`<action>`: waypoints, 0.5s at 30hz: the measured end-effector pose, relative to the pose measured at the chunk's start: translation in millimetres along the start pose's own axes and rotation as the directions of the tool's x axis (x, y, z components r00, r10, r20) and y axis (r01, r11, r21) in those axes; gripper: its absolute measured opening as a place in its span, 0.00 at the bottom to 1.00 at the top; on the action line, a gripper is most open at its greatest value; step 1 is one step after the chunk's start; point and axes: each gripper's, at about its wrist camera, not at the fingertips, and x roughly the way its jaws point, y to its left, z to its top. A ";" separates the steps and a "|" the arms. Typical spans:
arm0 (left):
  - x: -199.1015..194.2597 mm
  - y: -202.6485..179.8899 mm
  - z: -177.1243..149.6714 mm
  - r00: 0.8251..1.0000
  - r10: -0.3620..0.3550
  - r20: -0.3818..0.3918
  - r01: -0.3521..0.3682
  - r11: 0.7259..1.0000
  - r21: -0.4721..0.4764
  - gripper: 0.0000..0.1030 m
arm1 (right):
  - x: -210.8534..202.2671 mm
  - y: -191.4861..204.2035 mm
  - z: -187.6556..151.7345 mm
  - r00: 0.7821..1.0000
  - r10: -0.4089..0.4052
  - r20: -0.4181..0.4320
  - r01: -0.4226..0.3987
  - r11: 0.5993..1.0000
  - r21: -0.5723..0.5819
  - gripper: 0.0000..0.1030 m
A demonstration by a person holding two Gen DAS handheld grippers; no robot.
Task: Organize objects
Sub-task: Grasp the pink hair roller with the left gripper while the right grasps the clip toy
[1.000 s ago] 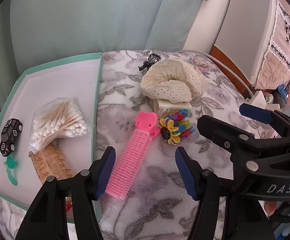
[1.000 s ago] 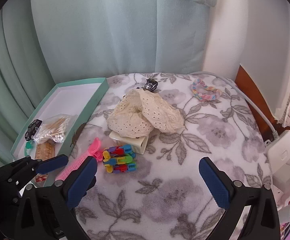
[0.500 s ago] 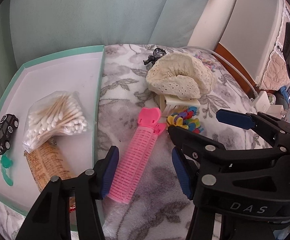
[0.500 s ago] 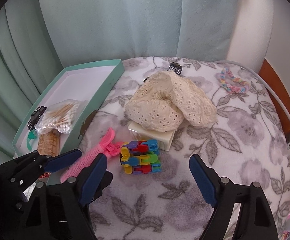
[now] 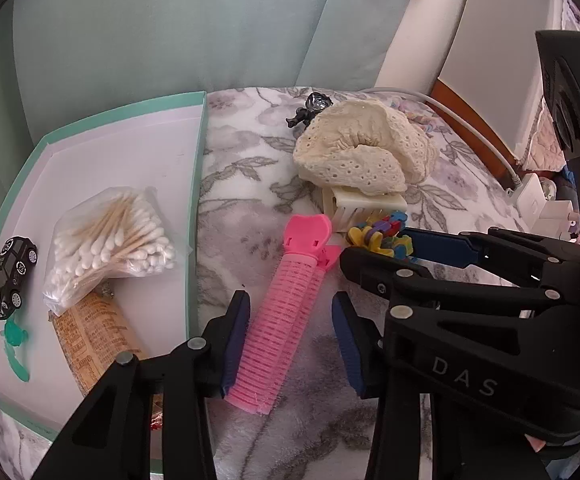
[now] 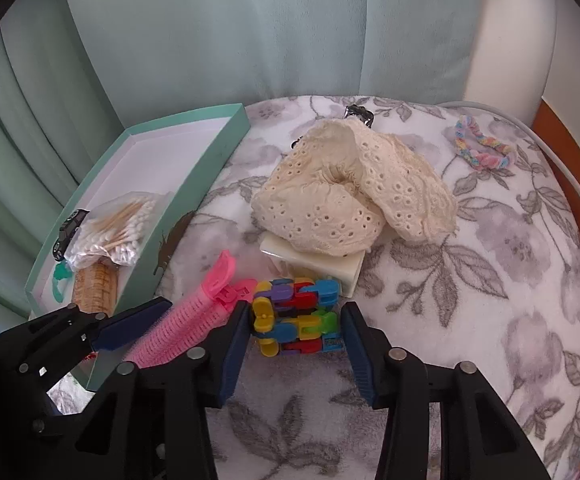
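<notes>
Both grippers are spread for pickup, the left gripper [image 5: 290, 320] straddling the pink hair roller [image 5: 285, 320] by the teal box [image 5: 193, 200] edge, the right gripper [image 6: 296, 334] around the colourful link toy [image 6: 296, 320]; each next needs closing.

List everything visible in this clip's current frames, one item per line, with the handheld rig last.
box: 1, mint green, white inside, left on the blanket
cotton swabs: 1 bag, white tips, in the box
toy car: 1, black, in the box
snack packet: 1, tan, in the box
hair roller: 1, pink, between the left claw's fingers
fidget toy: 1, multicoloured, between the right claw's fingers
lace cloth: 1, cream, on a cream clip
scrunchie: 1, pastel, far right
blanket: 1, grey floral
left claw: open
right claw: open
</notes>
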 end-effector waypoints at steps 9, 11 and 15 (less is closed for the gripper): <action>0.5 2.9 -0.8 1.000 0.009 0.002 -0.009 1.000 0.001 0.33 | -9.0 -2.4 0.0 1.000 -0.018 0.020 0.018 1.000 0.003 0.45; 0.1 3.5 -1.2 1.000 0.008 0.004 -0.008 1.000 -0.003 0.32 | -12.1 -3.9 0.0 0.999 -0.021 0.024 0.021 1.000 0.008 0.45; -2.9 4.6 -2.2 1.000 0.013 0.011 -0.013 1.000 -0.018 0.29 | -18.6 -6.0 -0.3 0.999 -0.026 0.032 0.025 1.000 0.016 0.45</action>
